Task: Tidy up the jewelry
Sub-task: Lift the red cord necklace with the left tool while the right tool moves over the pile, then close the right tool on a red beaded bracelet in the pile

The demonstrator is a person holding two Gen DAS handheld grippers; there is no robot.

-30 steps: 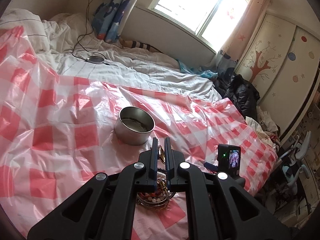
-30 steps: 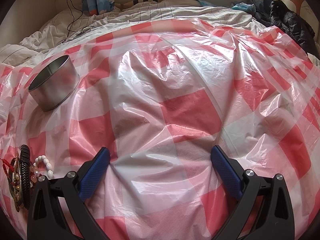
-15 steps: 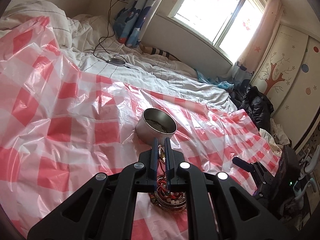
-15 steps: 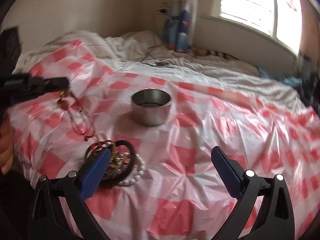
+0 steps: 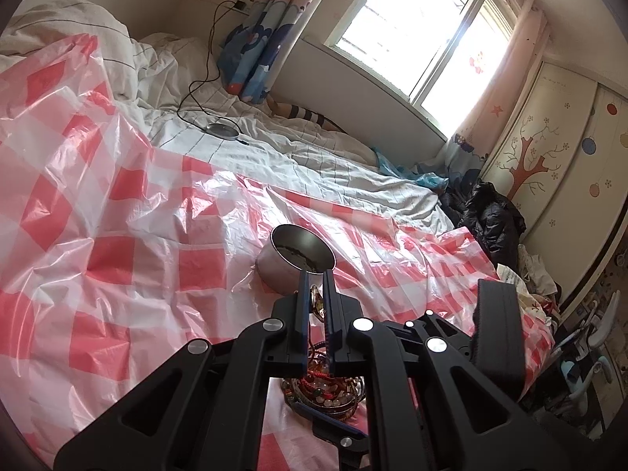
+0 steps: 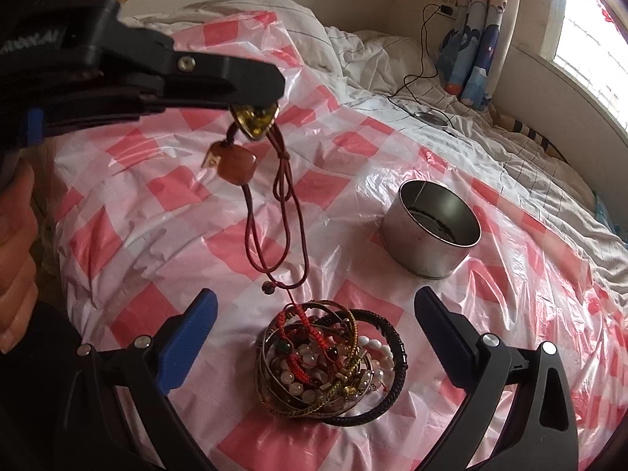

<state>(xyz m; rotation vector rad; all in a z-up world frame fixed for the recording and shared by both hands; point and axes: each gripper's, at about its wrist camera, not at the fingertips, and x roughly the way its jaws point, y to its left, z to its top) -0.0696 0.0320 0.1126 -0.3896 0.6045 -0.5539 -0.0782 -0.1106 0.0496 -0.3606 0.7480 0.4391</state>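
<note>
My left gripper (image 5: 316, 278) is shut on a red cord necklace (image 6: 280, 212) with a gold pendant (image 5: 316, 301) and an amber bead (image 6: 236, 168). It holds it above a pile of bracelets and beads (image 6: 327, 357) on the red-checked plastic sheet (image 6: 188, 243); the cord's lower end still reaches the pile. In the right wrist view the left gripper (image 6: 257, 112) comes in from the upper left. A round metal tin (image 6: 429, 237) stands open beyond the pile, and shows in the left wrist view (image 5: 294, 263) just past the fingertips. My right gripper (image 6: 312, 306) is open and empty, straddling the pile.
The sheet covers a rumpled white bed (image 5: 274, 149). A cable and round charger (image 5: 223, 130) lie on the bedding near the curtain. Dark clothes (image 5: 486, 216) are heaped at the bed's right edge by the wardrobe. The right gripper body (image 5: 498, 329) sits close to the left one.
My left gripper has lifted the necklace higher, so it hangs free above the pile. My right gripper has swung down and closer, and now frames the bracelet pile.
</note>
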